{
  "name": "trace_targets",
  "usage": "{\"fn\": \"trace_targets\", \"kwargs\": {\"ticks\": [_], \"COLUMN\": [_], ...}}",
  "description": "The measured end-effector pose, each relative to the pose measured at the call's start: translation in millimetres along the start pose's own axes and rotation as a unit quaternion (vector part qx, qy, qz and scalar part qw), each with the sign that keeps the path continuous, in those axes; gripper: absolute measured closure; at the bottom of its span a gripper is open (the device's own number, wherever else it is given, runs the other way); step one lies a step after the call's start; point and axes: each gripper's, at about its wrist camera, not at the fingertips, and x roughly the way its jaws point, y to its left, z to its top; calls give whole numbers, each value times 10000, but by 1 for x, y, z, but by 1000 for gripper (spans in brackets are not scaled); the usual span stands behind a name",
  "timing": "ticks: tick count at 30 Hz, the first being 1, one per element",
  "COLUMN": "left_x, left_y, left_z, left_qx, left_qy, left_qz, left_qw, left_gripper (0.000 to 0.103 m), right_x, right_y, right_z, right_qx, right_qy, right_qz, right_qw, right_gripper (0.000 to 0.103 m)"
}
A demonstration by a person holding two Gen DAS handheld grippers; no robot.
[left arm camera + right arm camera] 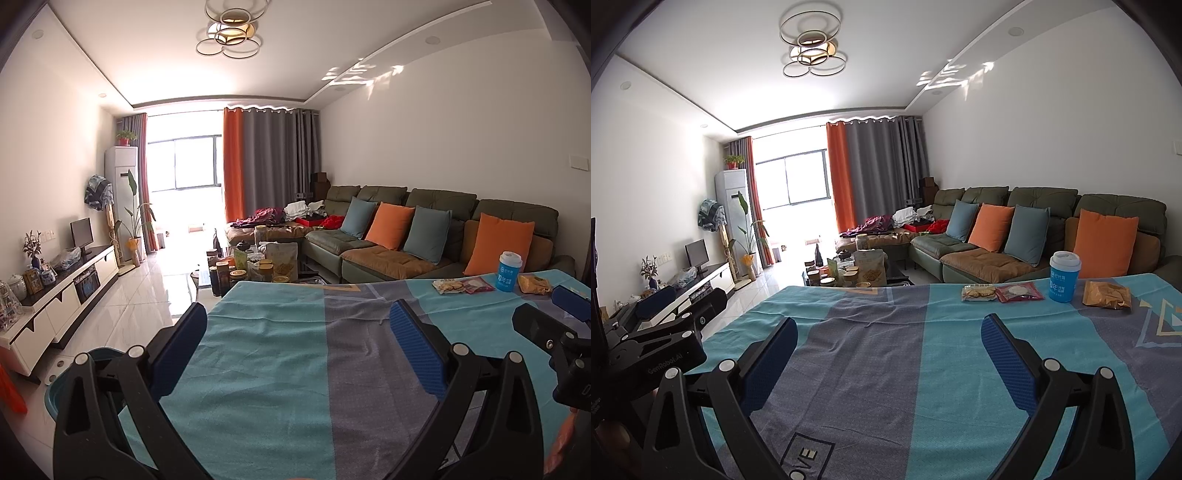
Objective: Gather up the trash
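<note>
Left wrist view: my left claw (295, 347) hangs wide open and empty over the cloth-covered desk (258, 369); the trash, three wrappers and a blue cup (510, 271), sits far off to its right at the desk's back edge, with a bin (66, 384) low on the left. Right wrist view: my right claw (888, 350), also spread and empty, faces the cracker wrapper (978, 293), red wrapper (1019, 291) and yellow wrapper (1107, 294) ahead-right, in a row across my reach. I judge the right claw nearer.
</note>
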Motion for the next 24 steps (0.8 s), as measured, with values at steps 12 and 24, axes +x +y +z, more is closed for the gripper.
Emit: {"fn": "trace_targets", "kwargs": {"ticks": [12, 24], "left_x": [0, 1], "left_y": [0, 0], "left_z": [0, 0], "left_qx": [5, -7], "left_qy": [2, 19], "left_qz": [5, -11], "left_qw": [10000, 10000], "left_gripper": [6, 6], "right_x": [0, 0], "right_y": [0, 1], "right_z": [0, -1], "right_qx": [8, 11], "right_qy": [3, 6], "right_qz": [2, 1], "right_qw": [10000, 10000], "right_gripper": [7, 7]}}
